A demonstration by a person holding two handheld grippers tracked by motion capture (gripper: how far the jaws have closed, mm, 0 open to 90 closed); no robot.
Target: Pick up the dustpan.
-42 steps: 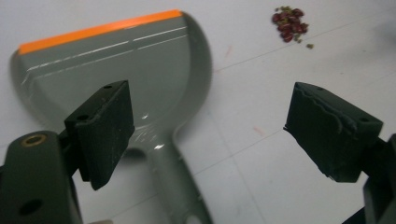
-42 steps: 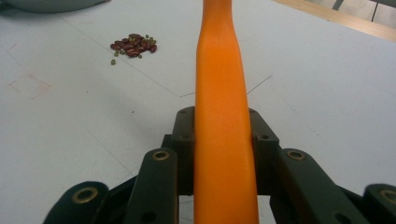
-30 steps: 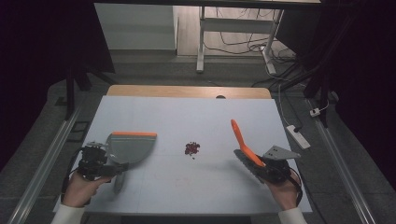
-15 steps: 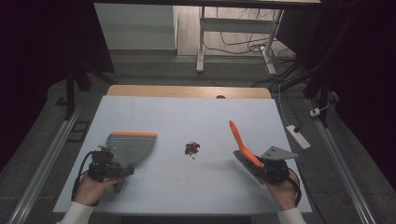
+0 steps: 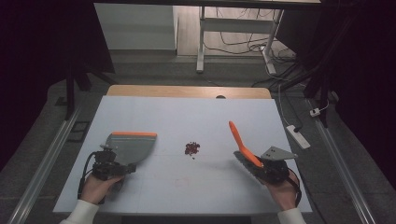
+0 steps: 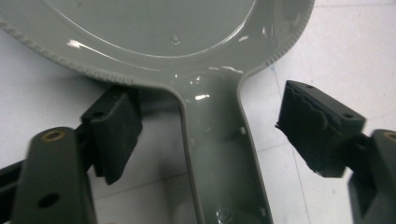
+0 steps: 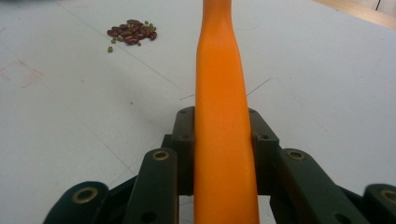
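Note:
A grey dustpan (image 5: pixel 133 143) with an orange front lip lies on the white table (image 5: pixel 187 116) at the left. Its handle (image 6: pixel 219 154) runs between the jaws of my left gripper (image 5: pixel 116 166) (image 6: pixel 215 135). Those jaws have just been closing, but both pads (image 6: pixel 116 130) still stand clear of the handle. A small pile of dark red beans (image 5: pixel 192 148) (image 7: pixel 130 31) lies mid-table. At the right, my right gripper (image 5: pixel 261 168) (image 7: pixel 223 144) is shut on an orange brush handle (image 5: pixel 239 141) (image 7: pixel 223 93), which slants up and away from it toward the far left.
A wooden strip (image 5: pixel 187 91) borders the table's far edge. A white power strip (image 5: pixel 297 135) lies on the floor to the right. Metal rails (image 5: pixel 51 154) run along both sides. A white frame (image 5: pixel 201 37) and cables stand behind the table.
My left hand has sunk and shifted right, bringing its gripper around the dustpan's handle. The right gripper and the orange handle have held still.

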